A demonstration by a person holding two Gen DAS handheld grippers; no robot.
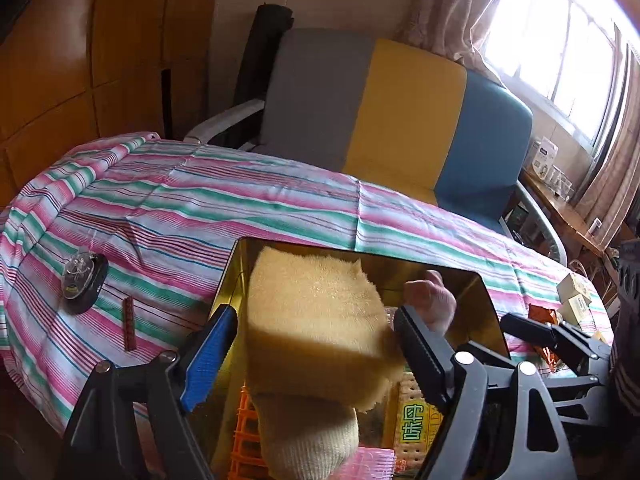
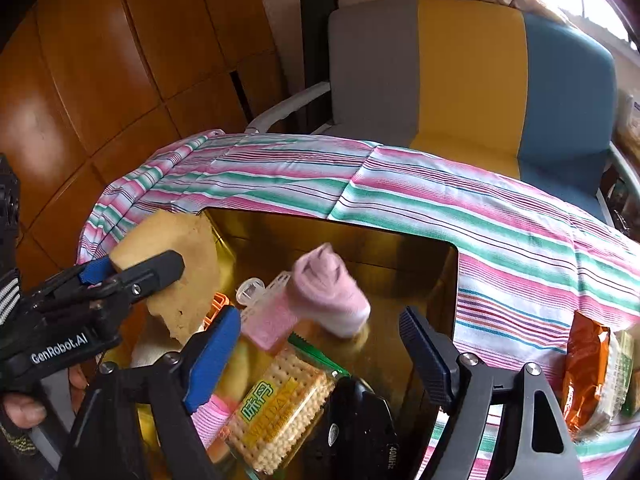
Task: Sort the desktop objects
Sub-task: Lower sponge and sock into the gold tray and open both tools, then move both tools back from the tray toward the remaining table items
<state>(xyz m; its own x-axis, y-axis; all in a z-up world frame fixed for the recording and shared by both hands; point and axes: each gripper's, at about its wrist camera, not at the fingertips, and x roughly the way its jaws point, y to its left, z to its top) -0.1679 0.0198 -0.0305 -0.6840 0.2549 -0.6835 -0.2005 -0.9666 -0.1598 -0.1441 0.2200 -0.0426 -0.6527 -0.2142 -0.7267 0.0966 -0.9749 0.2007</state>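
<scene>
The left gripper stands open over the gold box, one yellow sock hanging loose between its fingers, pads not pressing it. The right gripper is open too, and one pink sock, blurred, lies in the box beneath it. Also in the box: one cracker packet, one pink case and one black device. On the striped cloth lie one tape dispenser, one brown stick and two small cartons.

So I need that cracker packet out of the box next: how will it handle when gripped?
The cracker packet probably feels light and stiff, but the crackers could snap under pressure. Its glossy clear wrap may slip between the pads.
</scene>
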